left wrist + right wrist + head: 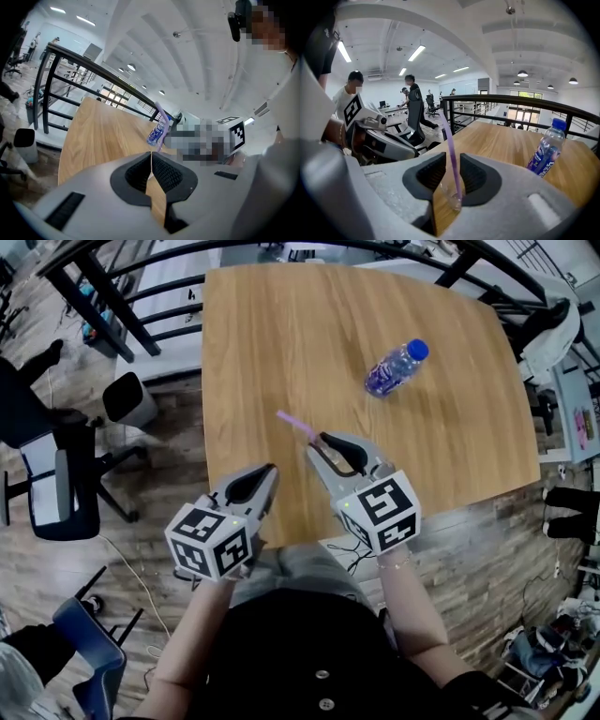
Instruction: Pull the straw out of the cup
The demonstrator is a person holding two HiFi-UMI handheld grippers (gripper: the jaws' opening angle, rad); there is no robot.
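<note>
The purple straw (452,154) stands in the small clear cup (451,194), its free end poking out past the jaw tips; your right gripper (451,171) has its jaws narrowed onto that cup, holding it over the near edge of the surface (281,334), likely to steady it for the pull; your left gripper (151,161) waits just beside, jaws pressed together on nothing, not yet on the straw; a bottle (396,367) lies on its side farther out on the wood; a black railing (70,58), an office chair (56,484) and plank flooring surround it.
</note>
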